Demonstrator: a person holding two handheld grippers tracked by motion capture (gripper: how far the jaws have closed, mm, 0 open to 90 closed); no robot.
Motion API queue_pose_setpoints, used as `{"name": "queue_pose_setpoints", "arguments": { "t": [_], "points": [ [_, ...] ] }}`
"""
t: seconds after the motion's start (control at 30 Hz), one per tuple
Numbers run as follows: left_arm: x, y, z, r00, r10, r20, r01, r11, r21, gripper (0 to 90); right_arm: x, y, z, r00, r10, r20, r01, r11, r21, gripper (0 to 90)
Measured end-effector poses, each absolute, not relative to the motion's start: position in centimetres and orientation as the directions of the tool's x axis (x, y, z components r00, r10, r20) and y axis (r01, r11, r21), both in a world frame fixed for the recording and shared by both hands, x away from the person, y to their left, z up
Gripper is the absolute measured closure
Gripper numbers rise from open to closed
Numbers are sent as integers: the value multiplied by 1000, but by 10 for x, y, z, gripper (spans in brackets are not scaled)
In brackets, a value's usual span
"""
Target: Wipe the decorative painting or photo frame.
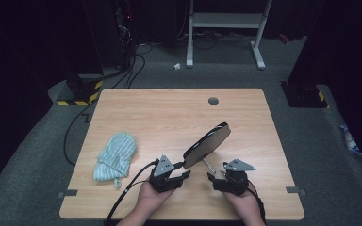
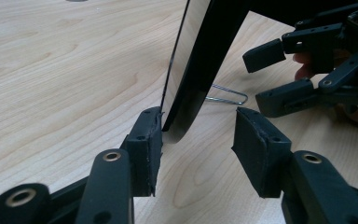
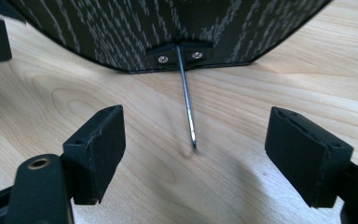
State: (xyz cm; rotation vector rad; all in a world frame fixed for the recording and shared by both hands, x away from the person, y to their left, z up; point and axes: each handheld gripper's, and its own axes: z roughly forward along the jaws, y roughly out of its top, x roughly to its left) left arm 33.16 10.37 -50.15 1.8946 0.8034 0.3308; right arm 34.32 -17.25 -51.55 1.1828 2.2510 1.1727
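**Ana:** What is nearest to us?

**Ben:** The two claws, at the near edge of the light wooden counter (image 1: pixel 136 106). The left claw (image 1: pixel 185 175) is partly open. The bottom rim of the oval mirror with the black frame and wood-pattern back (image 1: pixel 207 145) sits between its pads. One pad (image 2: pixel 150 140) looks like it touches the rim. The other pad is off it. So it has no grip yet.

**Ana:** And the right claw (image 1: pixel 213 178)?

**Ben:** Open wide and holding nothing. The thin wire stand (image 3: pixel 186 100) of the mirror pokes down to the counter between its pads.

**Ana:** Where is the mirror?

**Ben:** Just past the claws, tilted back, resting on its rim and that wire.

**Ana:** How will it feel?

**Ben:** I think it is stiff, smooth and a bit slippery. The glass may break if it tips over. The wire may bend. I would pinch the black rim low down, gently, not the shiny glass.

**Ana:** Anything farther away?

**Ben:** A soft, pale green striped cloth (image 1: pixel 115 156) lies off to the left, well apart.
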Motion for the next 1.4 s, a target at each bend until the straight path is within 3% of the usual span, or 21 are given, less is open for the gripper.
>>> {"name": "queue_pose_setpoints", "arguments": {
  "t": [0.6,1.17,1.4],
  "points": [
    [318,81,-498,815,559,-152,365,-292,884,588,341,-184,-505,-552,830,84,513,259,818,201],
    [327,40,-506,842,516,-159,369,-336,866,568,328,-208,-500,-511,852,112,520,203,830,200],
    [323,60,-500,836,531,-143,358,-329,874,543,321,-210,-496,-519,846,122,511,192,838,198]
  ]
}}
